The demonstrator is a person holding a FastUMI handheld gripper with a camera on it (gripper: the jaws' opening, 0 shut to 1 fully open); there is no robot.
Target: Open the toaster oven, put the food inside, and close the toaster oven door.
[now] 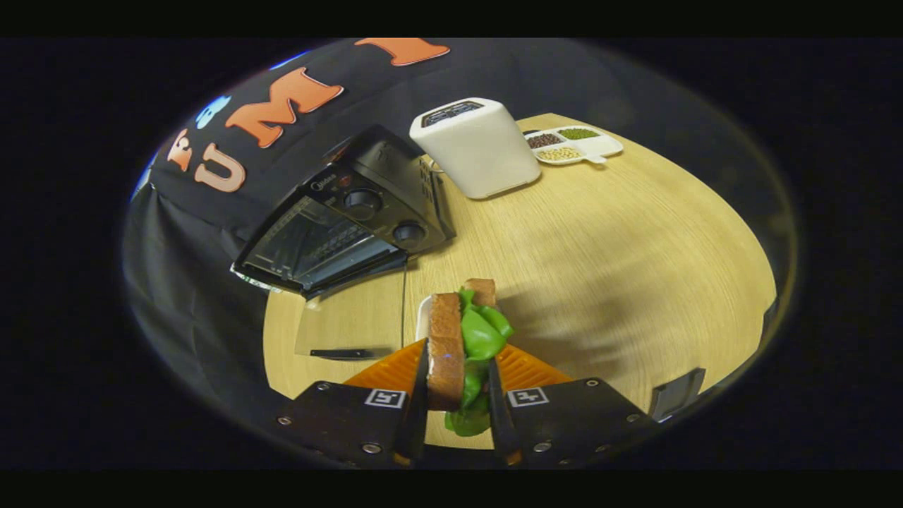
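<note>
The gripper [457, 416] grasps a sandwich [465, 346], with both dark fingers [417, 413] pressing on it from either side: the left finger lies against the brown toast slice, the right finger against the green lettuce that bulges out beside it. The sandwich stands on edge between the fingers, its long axis running away from the gripper toward the far side, and its far end reaches well past the fingertips; a second toast slice peeps out at that far end, behind the lettuce. Some lettuce hangs down at the near end between the fingers. Just beyond and beneath the sandwich sits an orange ribbed plate [525, 370], partly hidden by the fingers, with a small white edge showing beside the toast on the left; what that white piece is cannot be told. All of this is above a round wooden desk [635, 268]. To the far left, at the edge of the desk against the black cloth wall, stands the black toaster oven [346, 219], seen tilted, its glass door [310, 247] facing the near left and its two round knobs on the panel to the right of the door. Whether the door is fully shut is hard to tell. Just right of the oven stands a white boxy appliance [476, 148], and further right a white divided tray [575, 144] holds dark, green and pale beans.
</note>
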